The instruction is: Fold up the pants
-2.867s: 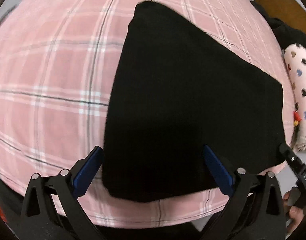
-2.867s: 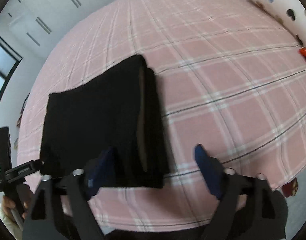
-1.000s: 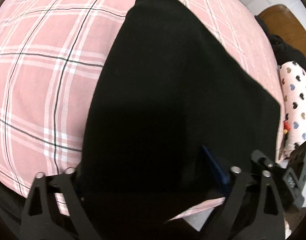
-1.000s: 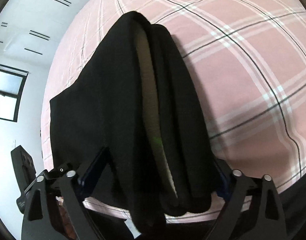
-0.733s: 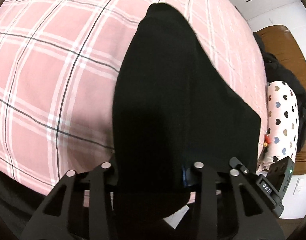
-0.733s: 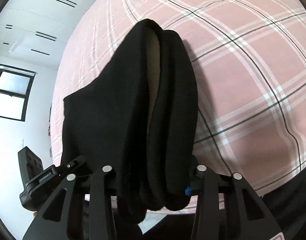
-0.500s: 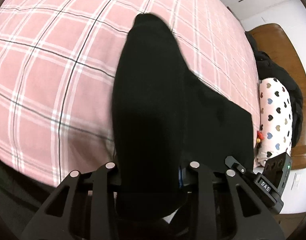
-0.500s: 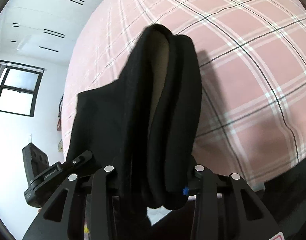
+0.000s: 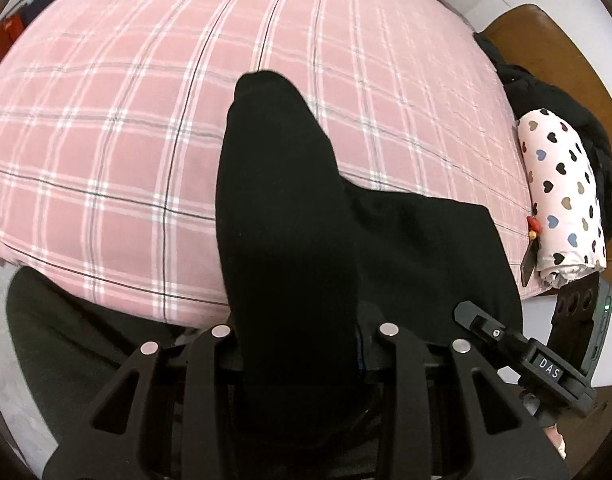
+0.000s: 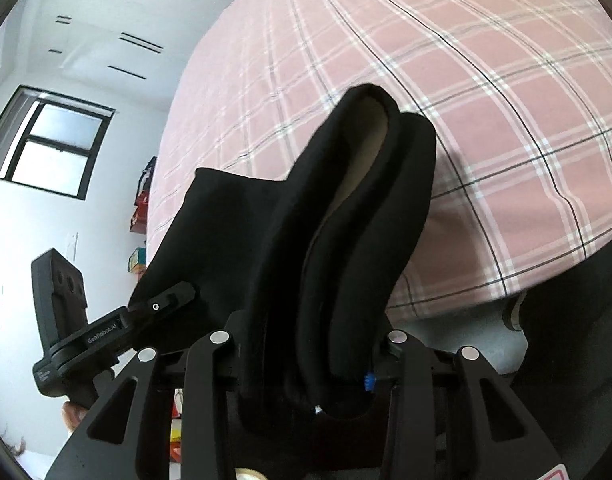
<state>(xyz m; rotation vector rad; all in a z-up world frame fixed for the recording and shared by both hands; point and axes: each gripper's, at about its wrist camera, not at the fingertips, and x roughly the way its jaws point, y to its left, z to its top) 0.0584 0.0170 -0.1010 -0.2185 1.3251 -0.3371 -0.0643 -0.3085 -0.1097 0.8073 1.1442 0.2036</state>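
Observation:
Folded black pants [image 9: 290, 216] hang lifted above a pink plaid bed [image 9: 106, 128]. My left gripper [image 9: 300, 354] is shut on one near corner of the thick fold, and the cloth bulges up between its arms. In the right wrist view my right gripper [image 10: 306, 360] is shut on the other near corner of the pants [image 10: 346, 208], where the stacked layers and a pale inner lining show. The far end of the fold droops toward the bed. Each view shows the other gripper beside the cloth.
A white pillow with heart prints [image 9: 562, 200] lies at the bed's right end beside dark clothes and a brown headboard [image 9: 546, 40]. A window [image 10: 50, 140] and white wall stand past the bed. The person's dark clothing fills the lower edges.
Both grippers closed on the near edge of the folded pants and lifted it off the bed. The cloth now hangs bunched and narrower, and the bed looks farther away.

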